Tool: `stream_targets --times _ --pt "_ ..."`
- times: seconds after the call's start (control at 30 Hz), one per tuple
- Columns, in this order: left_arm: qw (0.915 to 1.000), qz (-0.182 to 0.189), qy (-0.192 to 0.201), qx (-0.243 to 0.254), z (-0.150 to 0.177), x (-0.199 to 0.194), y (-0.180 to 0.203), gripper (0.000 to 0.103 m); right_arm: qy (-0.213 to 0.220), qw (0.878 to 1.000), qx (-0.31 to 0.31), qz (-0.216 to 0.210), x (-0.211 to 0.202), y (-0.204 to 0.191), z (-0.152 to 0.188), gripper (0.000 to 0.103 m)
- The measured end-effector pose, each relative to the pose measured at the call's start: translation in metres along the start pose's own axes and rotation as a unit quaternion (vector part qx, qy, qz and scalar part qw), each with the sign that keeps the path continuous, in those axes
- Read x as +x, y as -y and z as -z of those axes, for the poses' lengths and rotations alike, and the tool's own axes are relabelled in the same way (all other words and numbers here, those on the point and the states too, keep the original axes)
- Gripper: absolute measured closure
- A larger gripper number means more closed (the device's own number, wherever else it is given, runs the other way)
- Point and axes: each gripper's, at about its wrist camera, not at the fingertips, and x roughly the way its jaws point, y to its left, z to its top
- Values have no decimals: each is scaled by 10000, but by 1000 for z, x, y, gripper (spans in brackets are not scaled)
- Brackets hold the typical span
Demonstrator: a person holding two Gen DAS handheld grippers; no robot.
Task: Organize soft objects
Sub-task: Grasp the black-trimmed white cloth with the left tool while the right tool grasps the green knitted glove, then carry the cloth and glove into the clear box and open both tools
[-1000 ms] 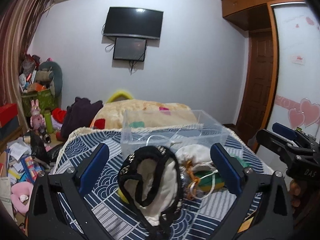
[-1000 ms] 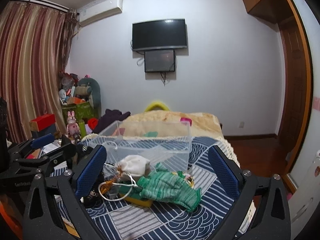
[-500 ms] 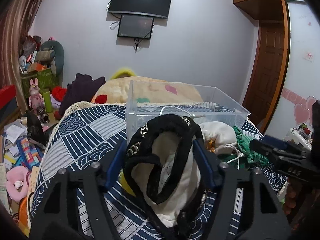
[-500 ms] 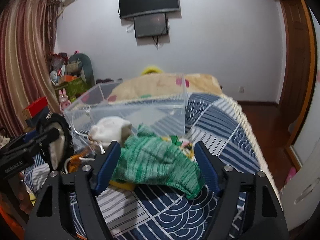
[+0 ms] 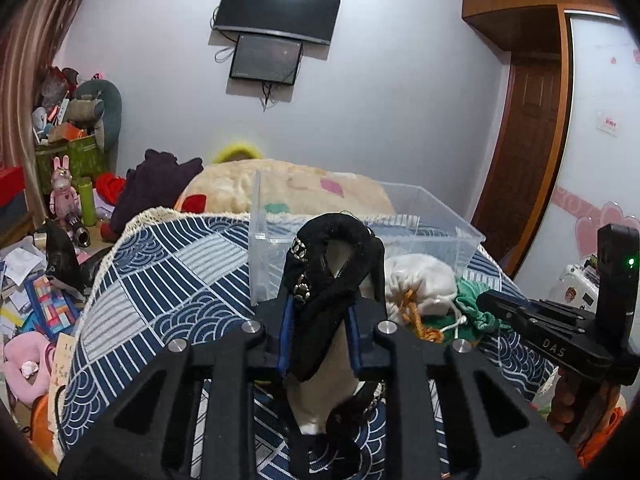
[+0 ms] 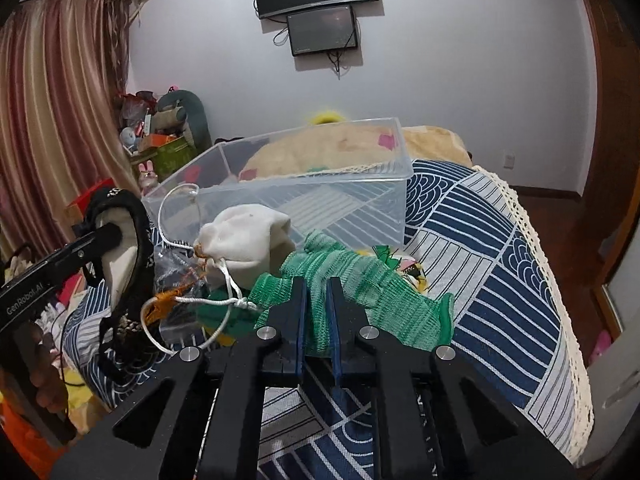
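Note:
My left gripper (image 5: 320,312) is shut on a black and cream slipper (image 5: 332,280) with studded trim, held upright just before the clear plastic bin (image 5: 448,220). The slipper also shows at the left of the right wrist view (image 6: 128,248). My right gripper (image 6: 317,292) is shut on a green knitted glove (image 6: 360,280) lying on the bed in front of the bin (image 6: 320,184). A white drawstring pouch (image 6: 244,240) sits left of the glove, its cord (image 6: 224,304) trailing forward.
The bed has a blue and white patterned cover (image 6: 480,248) with a lace edge dropping off to the right. A cream blanket (image 5: 288,188) lies behind the bin. Clutter and toys (image 5: 60,208) fill the floor at left. A wooden door (image 5: 528,152) stands at right.
Both grippers have closed from wide open: the left onto the slipper, the right onto the green glove. Both moved forward toward the bin.

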Motion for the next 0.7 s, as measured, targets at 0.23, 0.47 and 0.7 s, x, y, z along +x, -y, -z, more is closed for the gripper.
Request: stream_targets --times 0.23,0.47,0.7 --pt "9993 -33 354 -91 -16 -23 -3 81 331 9993 -10 200 -17 2 -9 96" --pt "9975 -122 698 -60 -31 -42 -4 82 406 9990 42 156 -27 7 -15 95" --pt "9971 -161 747 -52 -40 -42 -1 82 99 9993 108 355 -8 6 -8 21"
